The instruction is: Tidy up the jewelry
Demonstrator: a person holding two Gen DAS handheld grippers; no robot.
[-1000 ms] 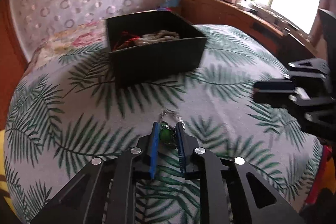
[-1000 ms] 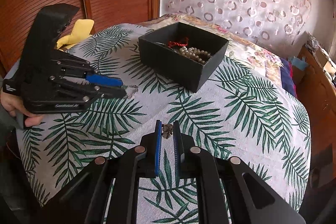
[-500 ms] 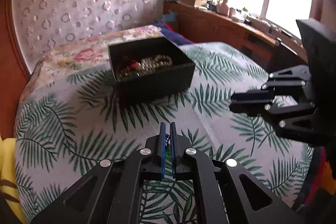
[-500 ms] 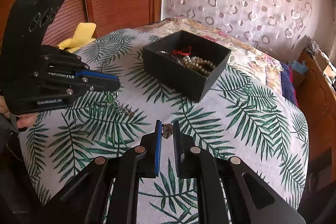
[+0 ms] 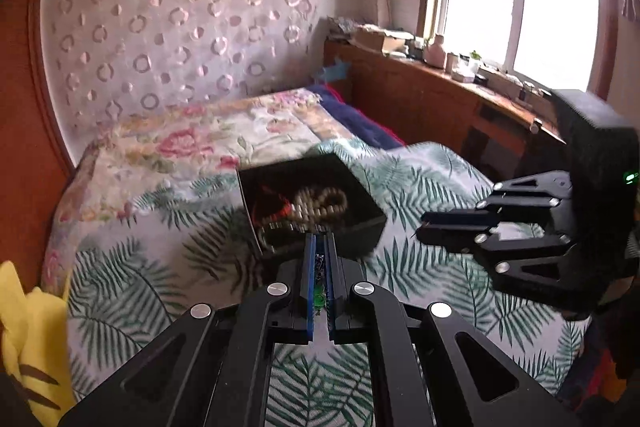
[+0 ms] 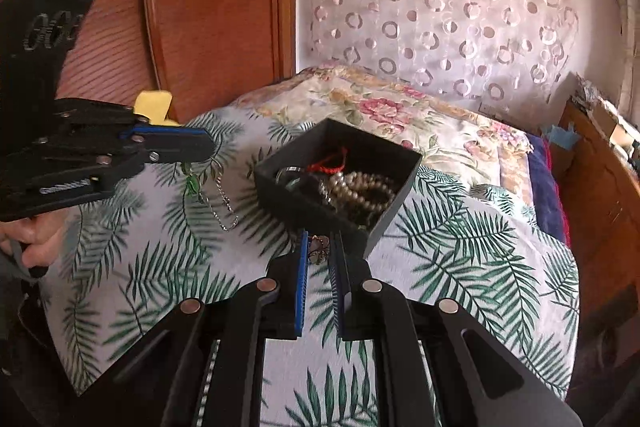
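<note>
Jewelry is split three ways right now: some in the black box [image 6: 384,223], one piece in each of my grippers. My left gripper [image 5: 320,259] is pinched nearly flat on a necklace [image 6: 216,199], whose green stone [image 5: 319,297] sits deep between the blue pads; seen from the right wrist, its thin silver chain dangles below the fingers, clear of the palm-leaf bedspread [image 6: 460,255]. My right gripper [image 6: 320,251] has its jaws narrow too, clamped on a small dark floral ornament [image 6: 318,250] held right at the fingertips (ring or brooch, I cannot tell which).

Both grippers are held above the bedspread, tilted downward toward the box, which lies just ahead of them. Inside it I can make out a coil of pearly beads [image 6: 360,187], a red cord [image 6: 330,163] and a metal ring-like band [image 6: 292,171]. The box rests on the bedspread near a floral quilt [image 5: 224,131]. A hand [image 6: 36,239] grips the left tool's handle at the frame edge.
</note>
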